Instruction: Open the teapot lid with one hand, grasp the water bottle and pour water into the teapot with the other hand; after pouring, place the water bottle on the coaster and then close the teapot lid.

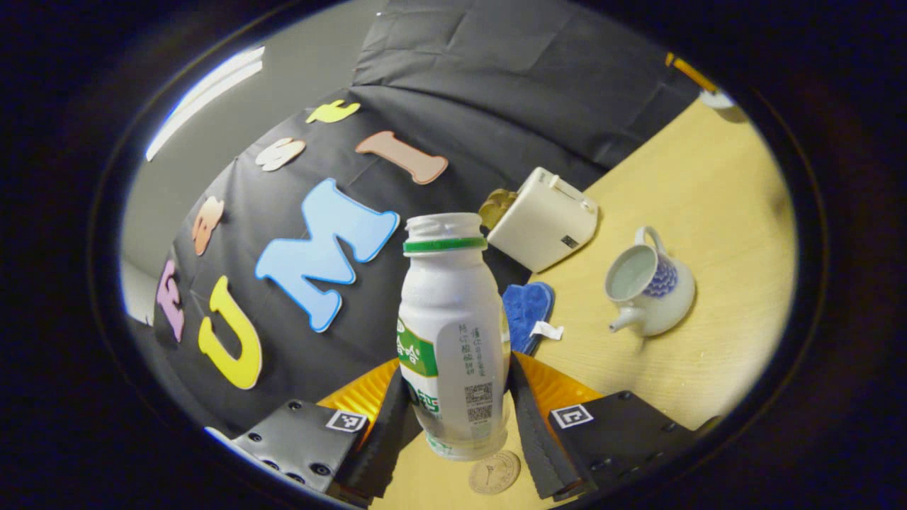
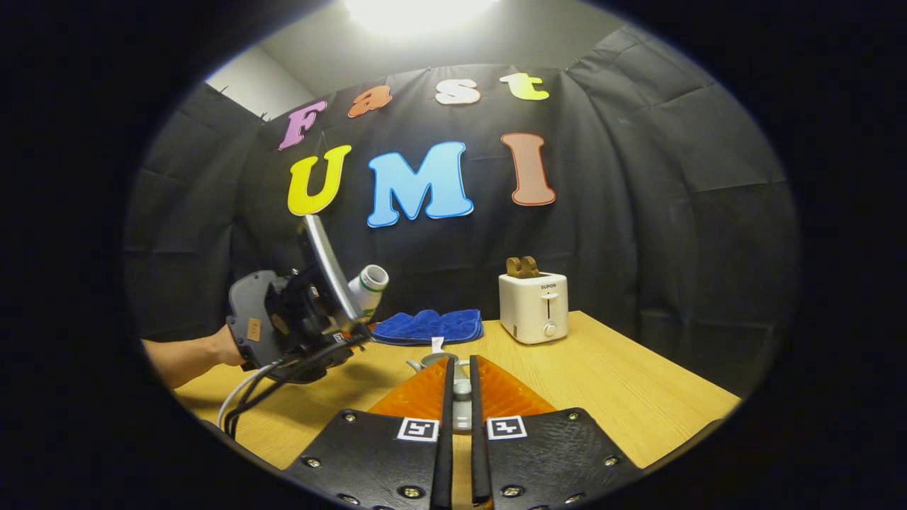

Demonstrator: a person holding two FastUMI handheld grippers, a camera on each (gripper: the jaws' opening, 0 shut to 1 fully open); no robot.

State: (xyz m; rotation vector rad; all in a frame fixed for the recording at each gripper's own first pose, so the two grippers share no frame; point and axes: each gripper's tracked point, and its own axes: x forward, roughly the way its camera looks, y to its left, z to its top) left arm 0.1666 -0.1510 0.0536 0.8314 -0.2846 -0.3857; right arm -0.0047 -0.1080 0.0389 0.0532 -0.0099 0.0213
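The wooden table (image 2: 623, 382) took up most of the floor of the booth, with loads of bare top on its right side out to the edge. Toaster (image 2: 533, 307) sat at the back by the wall, blue cloth (image 2: 429, 326) just beside it.

The left gripper (image 1: 457, 407) was clamped on the water bottle (image 1: 451, 333), both fingers on its lower body. Cap off, long axis running away from the camera, open mouth aimed toward the wall, held up off the table. Teapot (image 1: 652, 287) stood lidless to the side, spout facing away from the toaster. Coaster (image 1: 494, 472) lay right under the bottle's base.

The right gripper (image 2: 461, 397) was pinched narrow around the lid (image 2: 461, 389) knob.
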